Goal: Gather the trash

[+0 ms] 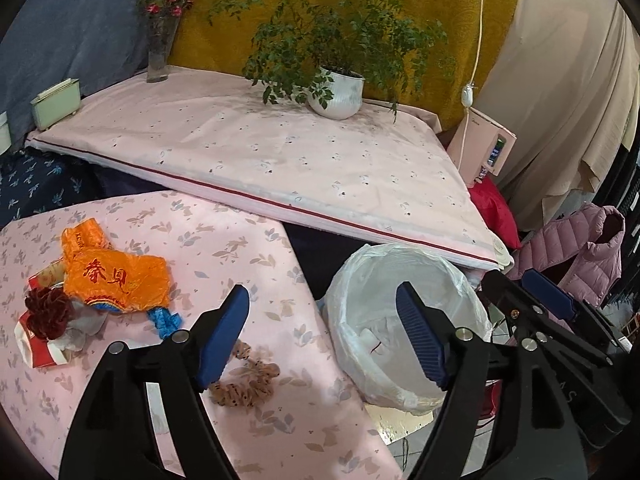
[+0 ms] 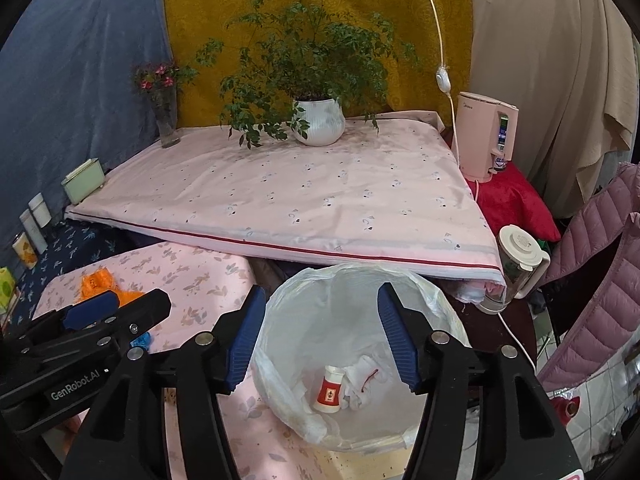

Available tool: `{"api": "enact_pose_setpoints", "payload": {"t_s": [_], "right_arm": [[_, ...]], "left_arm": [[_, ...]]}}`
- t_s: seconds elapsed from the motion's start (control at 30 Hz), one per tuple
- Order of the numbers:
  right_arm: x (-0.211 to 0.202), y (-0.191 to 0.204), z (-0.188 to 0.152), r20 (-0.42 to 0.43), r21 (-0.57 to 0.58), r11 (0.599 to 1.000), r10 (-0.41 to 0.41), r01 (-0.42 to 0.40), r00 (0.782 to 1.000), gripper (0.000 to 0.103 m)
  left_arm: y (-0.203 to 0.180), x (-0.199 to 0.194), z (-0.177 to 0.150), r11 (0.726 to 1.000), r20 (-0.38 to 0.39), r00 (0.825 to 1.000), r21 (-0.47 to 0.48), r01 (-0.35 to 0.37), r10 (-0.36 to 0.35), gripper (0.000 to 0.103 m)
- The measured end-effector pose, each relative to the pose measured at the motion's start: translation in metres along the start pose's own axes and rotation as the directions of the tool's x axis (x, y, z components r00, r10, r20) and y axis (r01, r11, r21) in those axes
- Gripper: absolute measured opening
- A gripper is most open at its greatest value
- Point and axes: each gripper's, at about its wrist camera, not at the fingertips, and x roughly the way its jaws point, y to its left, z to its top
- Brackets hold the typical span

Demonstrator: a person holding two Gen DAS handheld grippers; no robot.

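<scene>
Over the bin: my right gripper [image 2: 322,338] hangs above the lined trash bin [image 2: 280,308], jaws wide, holding nothing.
Left tool: my left gripper [image 1: 322,334] is spread wide and empty, straddling the table edge.
Remaining trash: orange wrapper [image 1: 116,276], red-and-white packet [image 1: 34,350] and brown crumpled scrap [image 1: 244,384] lie left of the bin on the floral tablecloth [image 1: 248,248].
Nearer arm: left, I judge; the scrap sits just beside its left finger.
Materials: crinkly foil, thin plastic liner, soft cloth.
In bin: small red-labelled bottle [image 2: 330,390], white tissue.

left hand-held gripper [image 1: 322,332] jaws spread wide, empty, right hand-held gripper [image 2: 322,332] likewise, side by side
</scene>
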Motion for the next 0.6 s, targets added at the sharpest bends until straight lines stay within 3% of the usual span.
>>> {"api": "enact_pose_setpoints", "payload": {"t_s": [0.07,0.33,0.47,0.6], "right_arm": [[0.002,0.008,-0.003,-0.007,-0.010,1.000,0.010,-0.010,1.000,0.060],[0.012,0.044,-0.016,-0.049,-0.044,0.998,0.053,-0.055,0.997,0.062],[0.020,0.063,-0.027,-0.080,-0.057,0.995,0.072,-0.077,0.994,0.063],[0.031,0.080,-0.042,-0.113,-0.073,0.992,0.090,-0.098,0.990,0.063]], "left_arm": [[0.012,-0.001,-0.004,0.999,-0.002,1.000,-0.020,-0.024,0.024,0.081],[0.066,-0.003,-0.026,0.988,-0.035,0.992,-0.095,-0.122,0.119,0.084],[0.094,-0.001,-0.043,0.975,-0.078,0.984,-0.142,-0.168,0.158,0.090],[0.117,0.002,-0.059,0.963,-0.121,0.976,-0.177,-0.202,0.182,0.091]]}}
